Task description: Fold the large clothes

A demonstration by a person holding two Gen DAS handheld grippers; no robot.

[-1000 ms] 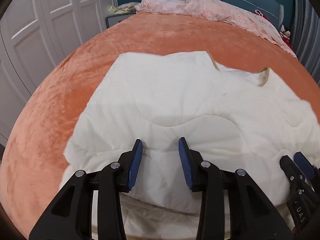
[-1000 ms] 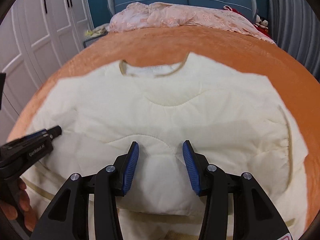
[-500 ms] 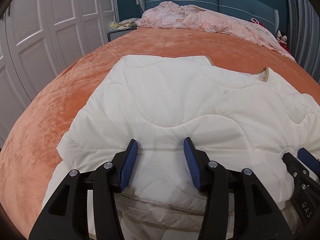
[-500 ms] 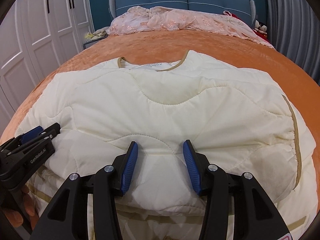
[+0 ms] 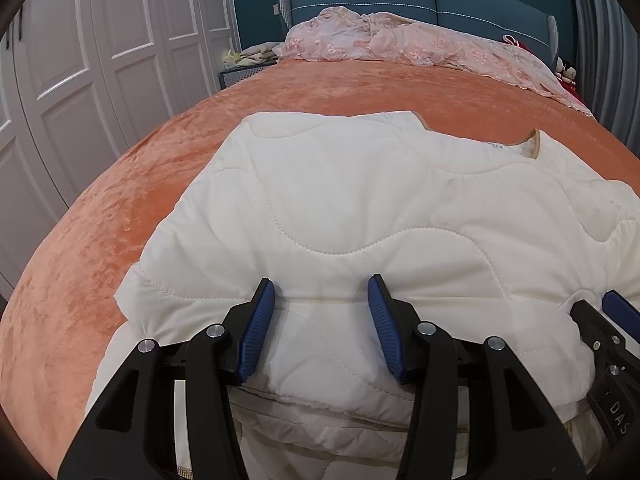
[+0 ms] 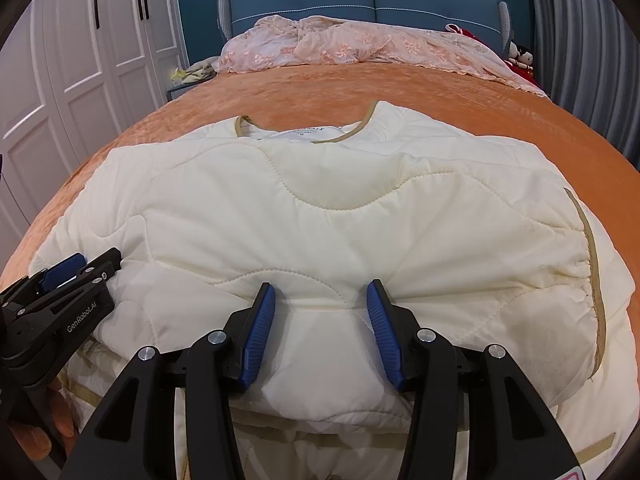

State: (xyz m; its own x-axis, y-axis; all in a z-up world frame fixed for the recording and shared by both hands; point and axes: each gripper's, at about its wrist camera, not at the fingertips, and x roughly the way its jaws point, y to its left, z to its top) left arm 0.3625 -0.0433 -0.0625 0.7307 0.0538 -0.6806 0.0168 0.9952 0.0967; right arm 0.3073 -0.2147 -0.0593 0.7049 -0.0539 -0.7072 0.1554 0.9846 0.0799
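Left tongs (image 5: 322,292) newly wider, two tongs on one jacket (image 5: 360,208).

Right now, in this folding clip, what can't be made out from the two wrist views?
- Near hem of the cream jacket: both views, hidden behind the claw bodies and cut by the bottom edge.
- Neck label: right wrist view, print too small to read.
- Left claw and right claw: whether the pads pinch the fabric bunched between them is unclear.
- Items by the headboard: too small to identify.
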